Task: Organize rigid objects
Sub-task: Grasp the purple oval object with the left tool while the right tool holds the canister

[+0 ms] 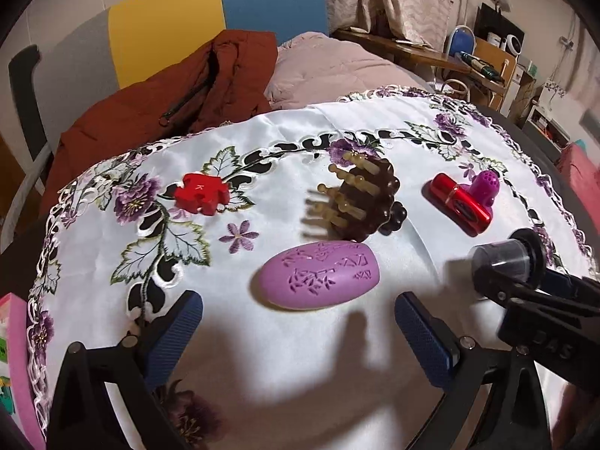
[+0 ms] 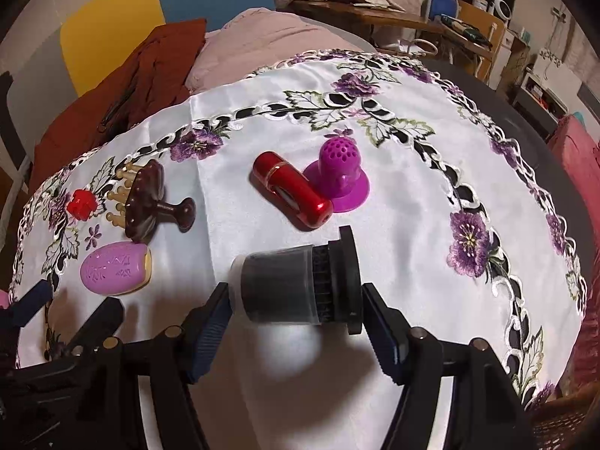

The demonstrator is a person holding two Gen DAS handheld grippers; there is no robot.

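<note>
Ribbed blue pads and a smoky cylinder over satin embroidery

The right gripper [image 2: 296, 318] pinches a dark cylindrical part [image 2: 296, 285], translucent cap and black flange, above the glossy white tablecloth [image 2: 393, 172]. The left gripper [image 1: 298, 333] stands spread, nothing between its pads. Beyond lie a matte lilac oval [image 1: 318, 279], a knobbed brown massager [image 1: 365, 197], a red puzzle piece [image 1: 200, 192], a metallic red tube [image 2: 292, 195] touching a perforated magenta dome [image 2: 337, 176].

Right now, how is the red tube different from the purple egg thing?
The red tube is shiny and long; the purple egg is matte, rounder and carved with patterns. The red tube leans against the magenta holey cup; the purple egg lies alone, nearer the left gripper. Both lie sideways on the tablecloth.
</note>
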